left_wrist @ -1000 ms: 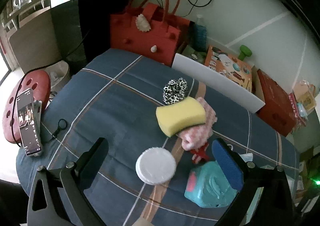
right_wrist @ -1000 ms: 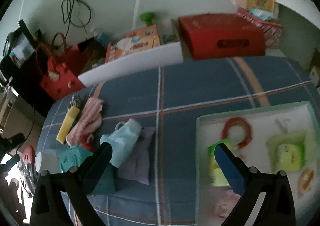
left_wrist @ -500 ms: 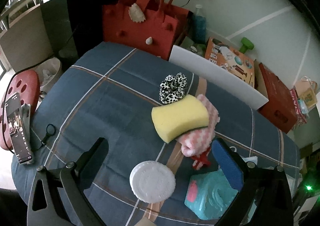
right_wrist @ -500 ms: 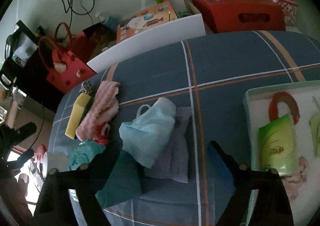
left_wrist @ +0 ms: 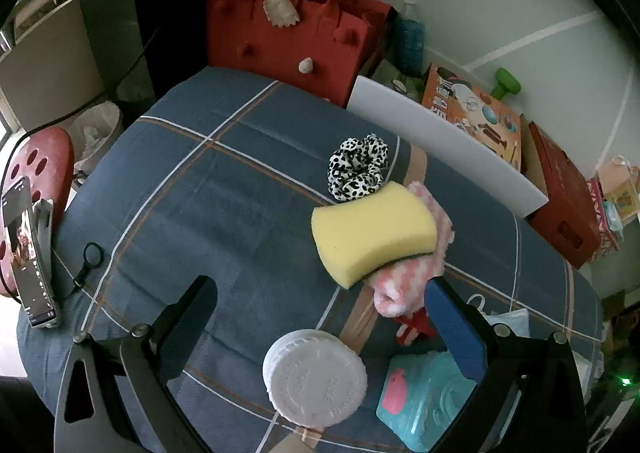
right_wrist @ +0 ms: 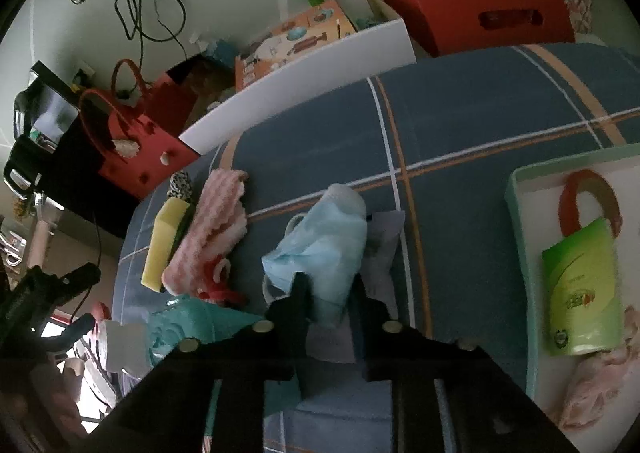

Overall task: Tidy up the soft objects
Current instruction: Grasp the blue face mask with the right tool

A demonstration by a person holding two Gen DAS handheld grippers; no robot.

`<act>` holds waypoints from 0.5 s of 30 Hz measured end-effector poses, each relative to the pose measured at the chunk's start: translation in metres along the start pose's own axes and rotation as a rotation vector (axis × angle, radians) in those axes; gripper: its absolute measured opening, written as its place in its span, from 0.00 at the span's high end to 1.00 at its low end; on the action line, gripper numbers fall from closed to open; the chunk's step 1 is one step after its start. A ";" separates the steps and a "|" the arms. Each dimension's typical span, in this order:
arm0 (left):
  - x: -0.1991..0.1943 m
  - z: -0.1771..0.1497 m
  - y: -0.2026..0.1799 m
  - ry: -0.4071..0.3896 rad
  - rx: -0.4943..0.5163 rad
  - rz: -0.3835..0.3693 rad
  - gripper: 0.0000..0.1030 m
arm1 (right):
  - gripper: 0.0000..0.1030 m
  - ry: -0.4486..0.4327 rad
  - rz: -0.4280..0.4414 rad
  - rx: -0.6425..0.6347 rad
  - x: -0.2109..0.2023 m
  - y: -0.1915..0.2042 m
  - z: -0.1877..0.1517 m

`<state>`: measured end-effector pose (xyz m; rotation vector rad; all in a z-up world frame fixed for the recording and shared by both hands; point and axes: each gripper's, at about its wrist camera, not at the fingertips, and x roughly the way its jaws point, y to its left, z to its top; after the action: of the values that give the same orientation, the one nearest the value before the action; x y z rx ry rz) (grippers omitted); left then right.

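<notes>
The right claw point(right_wrist: 326, 289) pinches the near edge of the light blue face mask point(right_wrist: 320, 241), which lies partly on a pale lilac packet point(right_wrist: 382, 249) on the plaid-covered surface point(right_wrist: 480, 125). Right of the mask sits the tray point(right_wrist: 516, 221) holding a green wipes pack point(right_wrist: 580, 289) and an orange ring point(right_wrist: 588, 193). Left of the mask lie the pink striped cloth point(right_wrist: 216, 229) and the yellow sponge point(left_wrist: 374, 231), which rests on that cloth beside a leopard-print scrunchie point(left_wrist: 358, 167). The left claw point(left_wrist: 320, 313) hangs spread wide above a white jar lid point(left_wrist: 316, 377), gripping nothing.
</notes>
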<state>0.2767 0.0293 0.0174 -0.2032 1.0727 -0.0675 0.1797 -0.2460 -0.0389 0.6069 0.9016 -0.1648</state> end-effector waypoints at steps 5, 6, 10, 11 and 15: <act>0.002 -0.001 0.000 0.009 -0.001 0.002 0.00 | 0.89 -0.064 0.007 -0.021 -0.020 0.002 0.007; 0.004 -0.002 0.000 0.016 0.001 0.003 0.00 | 0.89 -0.082 0.002 -0.031 -0.026 0.004 0.008; 0.007 0.001 -0.004 0.035 0.019 0.001 0.00 | 0.89 -0.162 -0.025 -0.091 -0.047 0.014 0.014; 0.008 0.004 -0.006 0.034 0.029 0.001 0.00 | 0.89 -0.180 -0.029 -0.104 -0.052 0.017 0.015; 0.016 0.022 -0.018 0.069 0.100 0.015 0.00 | 0.89 -0.230 -0.066 -0.141 -0.067 0.022 0.018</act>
<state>0.3045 0.0119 0.0169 -0.1030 1.1369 -0.1155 0.1588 -0.2456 0.0310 0.4180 0.7037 -0.2240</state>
